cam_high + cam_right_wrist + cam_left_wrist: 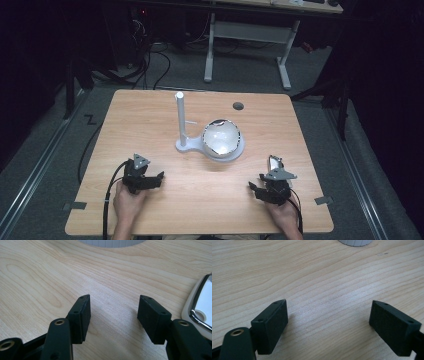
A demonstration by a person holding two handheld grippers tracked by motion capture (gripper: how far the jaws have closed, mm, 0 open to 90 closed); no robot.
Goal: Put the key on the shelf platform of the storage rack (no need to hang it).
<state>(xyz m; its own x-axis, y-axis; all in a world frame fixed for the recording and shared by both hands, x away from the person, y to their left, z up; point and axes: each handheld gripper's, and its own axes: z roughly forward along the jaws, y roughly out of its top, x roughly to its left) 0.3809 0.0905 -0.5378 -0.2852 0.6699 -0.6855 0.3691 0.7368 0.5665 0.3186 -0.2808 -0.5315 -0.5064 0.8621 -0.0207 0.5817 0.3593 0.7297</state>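
A white stand [186,145] with an upright post [180,117] sits mid-table. A shiny round bowl-like piece [221,137] rests on its ring base. My left gripper [156,179] rests near the table's front left, open, with bare wood between its jaws [329,315]. The stand's white base [355,242] shows at the top edge of the left gripper view. My right gripper [255,181] is at the front right, open and empty [113,312]. A flat shiny piece with a white rim [275,162] lies just beside it [200,307].
A grey round plug [238,105] is set in the wooden table [150,120] toward the back. Past the table stands a white-legged desk [250,35], with cables on the floor at the left [150,65]. Hands hold both grippers at the front edge.
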